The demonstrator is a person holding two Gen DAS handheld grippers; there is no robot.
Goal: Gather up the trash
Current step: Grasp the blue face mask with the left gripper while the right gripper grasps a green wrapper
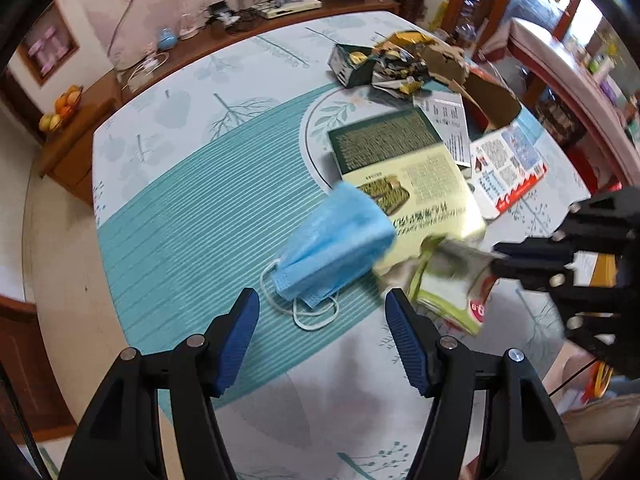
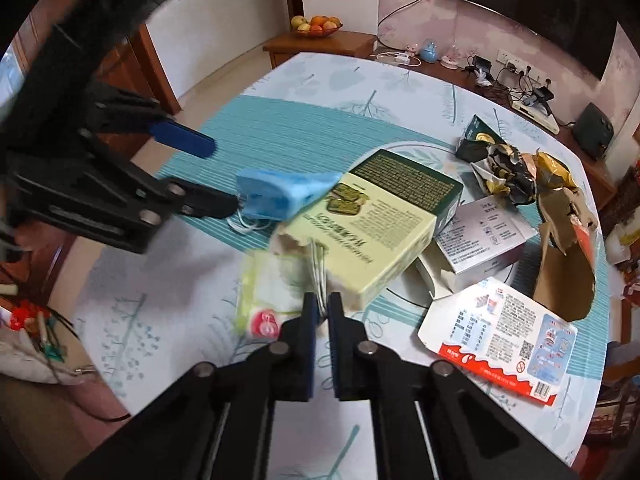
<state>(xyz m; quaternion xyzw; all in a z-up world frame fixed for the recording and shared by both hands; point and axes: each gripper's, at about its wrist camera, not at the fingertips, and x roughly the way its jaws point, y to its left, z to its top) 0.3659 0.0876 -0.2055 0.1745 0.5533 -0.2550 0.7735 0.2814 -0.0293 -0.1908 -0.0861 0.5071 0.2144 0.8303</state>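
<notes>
My right gripper is clamped on the green wrapper at lower centre; my left gripper hangs wide over the blue face mask, mid-frame. Next, I reckon: lower, pinch the mask.

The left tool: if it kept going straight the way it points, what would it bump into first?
Most likely the blue mask, which lies just ahead of the open left tool, its ear loops nearest the tips. Depth is hard to judge in this view.

table | on it: face mask, boxes, wrappers
</notes>
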